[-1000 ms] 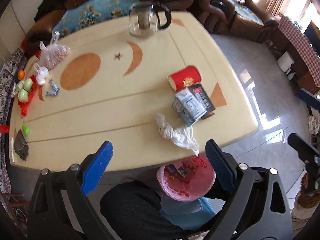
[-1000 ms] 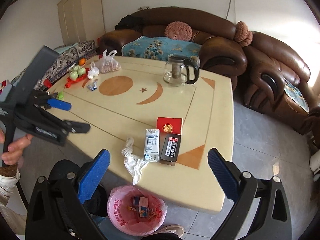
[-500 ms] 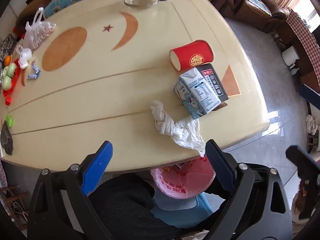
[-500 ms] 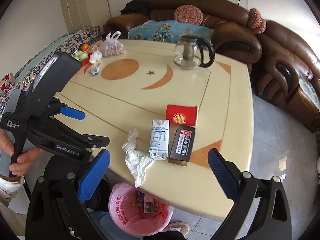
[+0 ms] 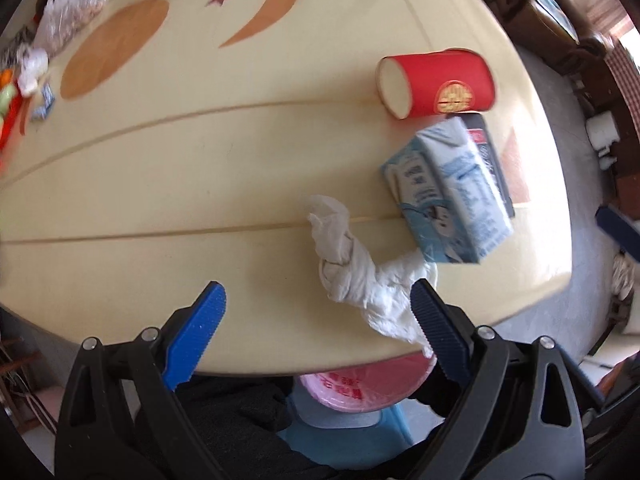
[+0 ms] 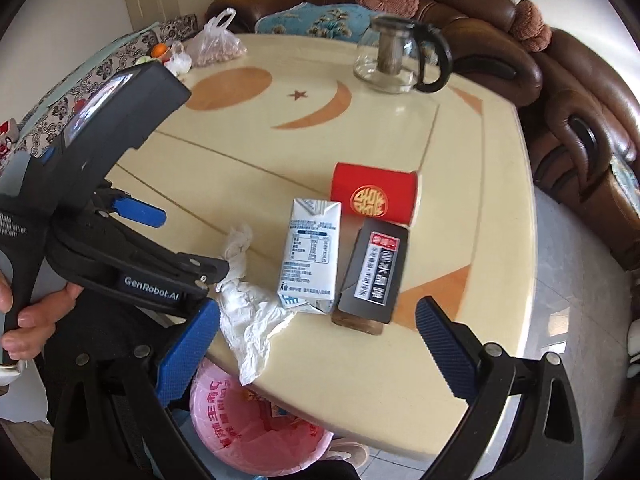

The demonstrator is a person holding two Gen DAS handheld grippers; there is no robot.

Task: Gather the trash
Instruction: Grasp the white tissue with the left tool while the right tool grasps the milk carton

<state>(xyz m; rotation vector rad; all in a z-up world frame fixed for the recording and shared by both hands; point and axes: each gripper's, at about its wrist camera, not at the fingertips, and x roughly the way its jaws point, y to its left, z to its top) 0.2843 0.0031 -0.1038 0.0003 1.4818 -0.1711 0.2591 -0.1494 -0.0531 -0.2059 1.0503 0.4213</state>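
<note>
A crumpled white tissue [image 5: 356, 276] lies near the table's front edge, also in the right wrist view [image 6: 248, 304]. Beside it lie a white-blue milk carton [image 5: 448, 200] [image 6: 312, 256], a black box [image 6: 376, 276] and a red paper cup on its side [image 5: 436, 82] [image 6: 376, 196]. My left gripper [image 5: 318, 300] is open and empty, low over the table just short of the tissue; it also shows in the right wrist view [image 6: 188, 240]. My right gripper [image 6: 316, 320] is open and empty, above the carton and box. A bin with a pink bag [image 6: 248, 428] [image 5: 360, 384] stands under the table edge.
A glass teapot [image 6: 400, 60] stands at the far side of the cream table [image 5: 200, 140]. A plastic bag of nuts [image 6: 216, 42], fruit and small wrappers [image 5: 44, 100] lie at the far left. Brown leather sofas [image 6: 560, 92] surround the table. My knee is beside the bin.
My left gripper has moved forward and down toward the tissue. My right gripper has moved closer to the carton and box. Both stay open.
</note>
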